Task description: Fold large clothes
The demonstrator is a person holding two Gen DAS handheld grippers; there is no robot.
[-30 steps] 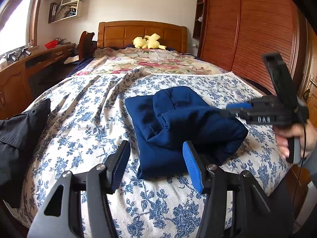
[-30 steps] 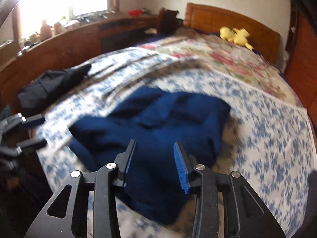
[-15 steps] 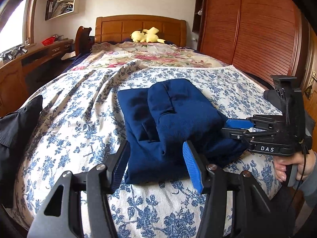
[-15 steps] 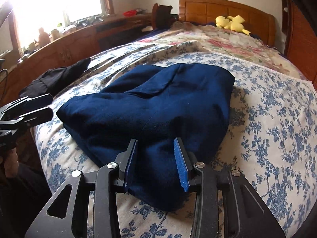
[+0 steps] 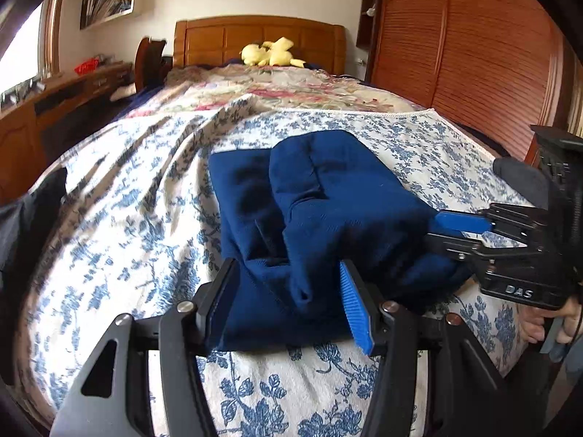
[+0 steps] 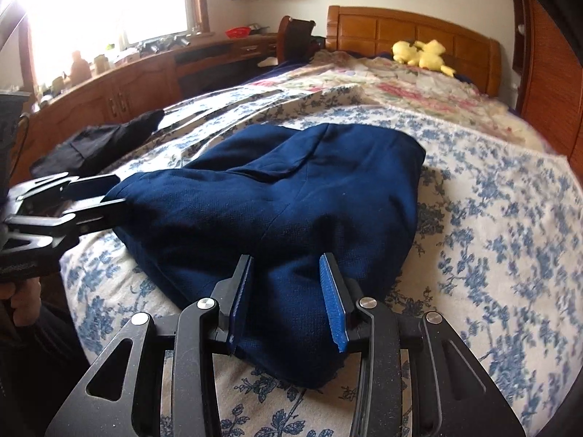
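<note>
1. Nearest, the left gripper (image 5: 288, 302) and right gripper (image 6: 288, 302) each pinch a bunched near edge of the navy garment (image 6: 291, 196).
2. Beyond, it lies on the floral bedspread (image 6: 492, 218), already folded compact; probably only release and smoothing remain.
3. Farther left, a black garment (image 6: 94, 145) waits unfolded.

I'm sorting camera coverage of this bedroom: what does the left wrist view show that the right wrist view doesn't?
Only the left wrist view shows the slatted wardrobe doors and the right gripper reaching into the navy garment from the side. Only the right wrist view shows the bright window, the long wooden desk and the left gripper at the garment's edge. Both show the folded navy garment on the flowered bedspread, the black clothing, the yellow plush toy and the headboard.
</note>
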